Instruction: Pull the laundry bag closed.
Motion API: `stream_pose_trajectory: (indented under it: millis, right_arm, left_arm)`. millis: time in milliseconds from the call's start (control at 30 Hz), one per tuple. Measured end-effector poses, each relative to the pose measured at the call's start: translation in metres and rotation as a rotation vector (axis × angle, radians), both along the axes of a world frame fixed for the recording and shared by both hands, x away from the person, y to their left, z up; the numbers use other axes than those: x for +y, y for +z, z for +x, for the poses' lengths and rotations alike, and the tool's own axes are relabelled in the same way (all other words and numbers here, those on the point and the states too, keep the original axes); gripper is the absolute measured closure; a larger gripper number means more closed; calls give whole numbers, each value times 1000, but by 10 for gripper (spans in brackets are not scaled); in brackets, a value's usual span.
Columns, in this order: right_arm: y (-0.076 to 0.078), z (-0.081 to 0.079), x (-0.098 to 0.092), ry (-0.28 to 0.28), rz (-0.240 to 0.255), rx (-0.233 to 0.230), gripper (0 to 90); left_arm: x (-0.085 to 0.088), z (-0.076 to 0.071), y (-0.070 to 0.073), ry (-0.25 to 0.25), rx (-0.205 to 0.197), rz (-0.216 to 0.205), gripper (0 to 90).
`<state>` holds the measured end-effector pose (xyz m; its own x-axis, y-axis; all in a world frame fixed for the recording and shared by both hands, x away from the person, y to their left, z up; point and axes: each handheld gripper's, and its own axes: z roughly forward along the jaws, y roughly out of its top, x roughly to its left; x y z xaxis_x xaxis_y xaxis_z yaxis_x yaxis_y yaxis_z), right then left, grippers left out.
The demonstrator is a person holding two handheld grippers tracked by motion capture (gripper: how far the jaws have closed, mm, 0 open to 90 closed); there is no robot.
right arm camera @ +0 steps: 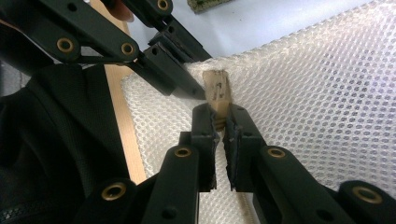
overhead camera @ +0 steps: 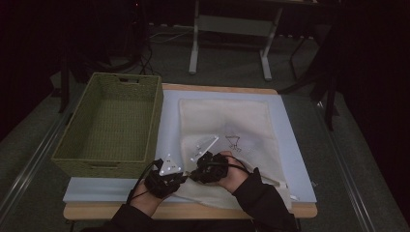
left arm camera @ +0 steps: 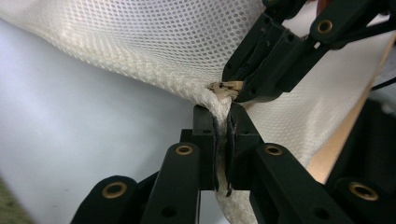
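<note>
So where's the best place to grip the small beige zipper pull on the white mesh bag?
Grip the small beige zipper pull by its flat tab, coming along the white mesh bag edge from the free end. It is thin and flat, so jaws close on its faces, as the right tool does; the left tool pinches mesh beside it.

The basket (overhead camera: 109, 126) stands on the table's (overhead camera: 188, 210) left half, the mesh bag (overhead camera: 227, 125) lies flat just right of it (both on the mat (overhead camera: 295, 164))
</note>
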<state>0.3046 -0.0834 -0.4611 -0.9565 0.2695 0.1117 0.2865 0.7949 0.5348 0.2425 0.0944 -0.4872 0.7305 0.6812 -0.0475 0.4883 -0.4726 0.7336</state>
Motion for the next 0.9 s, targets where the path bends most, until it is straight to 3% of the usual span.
stream_pose_trajectory:
  millis: [167, 267, 600, 900]
  right_arm:
    - [2, -1, 2, -6, -11, -27, 834]
    - [2, -1, 2, -8, -20, -20, 862]
    - [4, -1, -1, -21, -14, -26, 865]
    - [-4, -1, -7, -40, 1, 14, 866]
  left_arm:
    - [-1, 0, 0, -2, -10, 13, 860]
    - [-1, -1, 1, 2, -18, 17, 859]
    - [1, -1, 6, 14, -15, -21, 862]
    - [-3, -3, 4, 12, -14, -20, 867]
